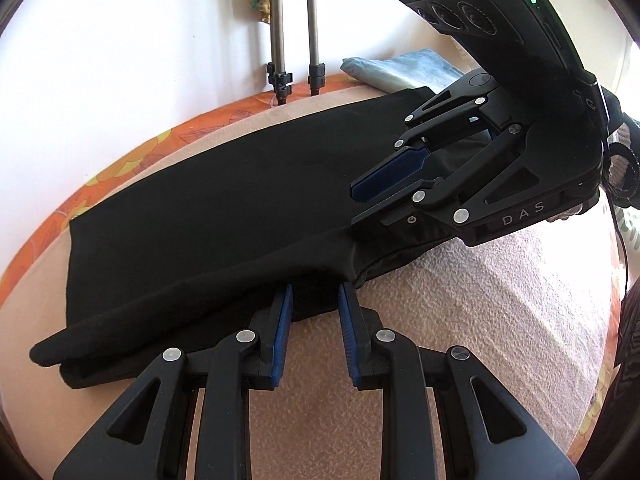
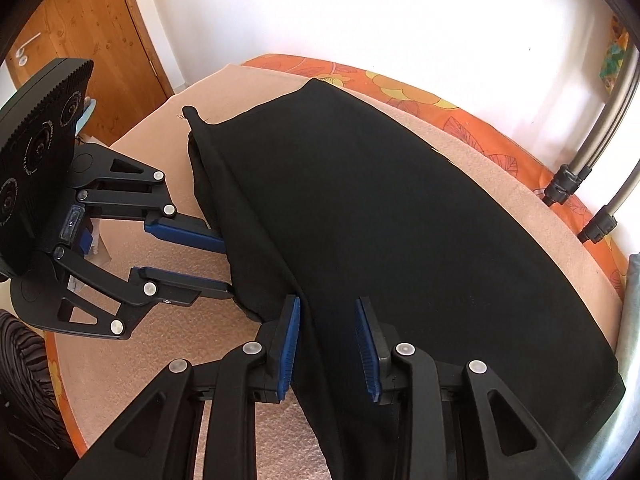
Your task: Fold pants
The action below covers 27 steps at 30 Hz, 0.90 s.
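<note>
Black pants (image 1: 224,208) lie flat on a beige blanket (image 1: 460,300), folded lengthwise; they also fill the right wrist view (image 2: 400,220). My left gripper (image 1: 314,292) is open, its fingertips at the near edge of the pants, one on each side of a fabric fold. It also shows in the right wrist view (image 2: 226,266), jaws apart against the pants' edge. My right gripper (image 2: 328,304) is open with black fabric lying between its blue pads (image 2: 290,344). In the left wrist view it (image 1: 354,206) rests on the pants' right part.
The blanket covers an orange flowered sheet (image 1: 80,196). Folded blue jeans (image 1: 404,68) lie at the far edge. Two metal tripod legs (image 1: 296,40) stand against the white wall. A wooden door (image 2: 92,24) is at the far left.
</note>
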Tool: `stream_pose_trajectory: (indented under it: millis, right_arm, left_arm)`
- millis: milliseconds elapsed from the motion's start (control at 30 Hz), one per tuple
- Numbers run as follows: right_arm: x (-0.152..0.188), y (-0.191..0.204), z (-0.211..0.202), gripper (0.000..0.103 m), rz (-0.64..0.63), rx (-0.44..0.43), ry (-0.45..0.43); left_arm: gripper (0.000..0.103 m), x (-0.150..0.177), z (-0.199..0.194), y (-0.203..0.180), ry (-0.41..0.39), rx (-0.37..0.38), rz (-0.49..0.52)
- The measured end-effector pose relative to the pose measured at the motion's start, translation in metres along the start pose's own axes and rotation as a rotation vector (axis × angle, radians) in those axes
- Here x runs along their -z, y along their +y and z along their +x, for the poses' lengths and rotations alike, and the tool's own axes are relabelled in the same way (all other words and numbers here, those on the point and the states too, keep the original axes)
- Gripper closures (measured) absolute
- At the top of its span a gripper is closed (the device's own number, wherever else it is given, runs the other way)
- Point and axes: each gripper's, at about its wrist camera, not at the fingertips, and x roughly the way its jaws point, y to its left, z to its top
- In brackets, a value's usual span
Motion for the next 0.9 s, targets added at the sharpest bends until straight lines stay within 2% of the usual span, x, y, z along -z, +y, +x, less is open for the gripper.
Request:
stream_pose_trajectory:
  millis: [33,67,100,133,167,200,300,433,533,600,700,800,900]
  right_arm:
    - [0.001,-0.001,-0.002,0.073,0.004,-0.001,-0.003]
    - [0.001,-0.003,-0.003,0.073,0.005,0.003,-0.004]
    - [0.000,-0.005,-0.002,0.073,0.008,0.011,-0.002]
    - [-0.001,-0.007,-0.003,0.073,0.011,0.016,-0.002]
    - [0.001,-0.007,-0.006,0.073,0.015,0.015,-0.003]
    - [0.005,-0.006,-0.011,0.073,0.017,0.013,-0.006]
    - [0.010,-0.007,-0.018,0.071,0.013,0.026,-0.009]
    - [0.018,-0.012,-0.019,0.070,0.018,0.050,0.005]
    - [0.023,-0.015,-0.012,0.070,0.011,0.075,0.023]
    - [0.027,-0.016,-0.004,0.070,-0.002,0.108,0.039]
    - [0.030,-0.019,0.001,0.070,0.002,0.141,0.050]
    - [0.029,-0.012,-0.007,0.070,0.007,0.112,0.011]
    - [0.024,0.007,-0.015,0.070,-0.020,0.053,-0.039]
  left_arm:
    - [0.071,-0.002,0.001,-0.002,0.002,0.006,0.004]
    - [0.058,-0.004,0.004,-0.005,0.009,0.008,0.014]
    - [0.053,-0.005,0.008,-0.009,0.020,0.002,0.033]
    - [0.054,-0.007,0.013,-0.012,0.032,-0.014,0.057]
    - [0.055,-0.008,0.018,-0.014,0.050,-0.028,0.076]
    - [0.071,-0.007,0.022,-0.015,0.067,-0.020,0.086]
    - [0.093,-0.008,0.028,-0.014,0.092,0.023,0.065]
    - [0.096,-0.003,0.015,-0.015,0.097,0.131,0.011]
    - [0.096,0.008,0.011,-0.013,0.134,0.158,-0.015]
    - [0.096,0.016,0.012,-0.011,0.168,0.157,-0.034]
    - [0.096,0.023,0.001,-0.010,0.178,0.158,-0.051]
    - [0.096,0.025,-0.019,-0.012,0.143,0.150,-0.035]
    - [0.096,0.025,-0.039,-0.001,0.083,0.117,-0.071]
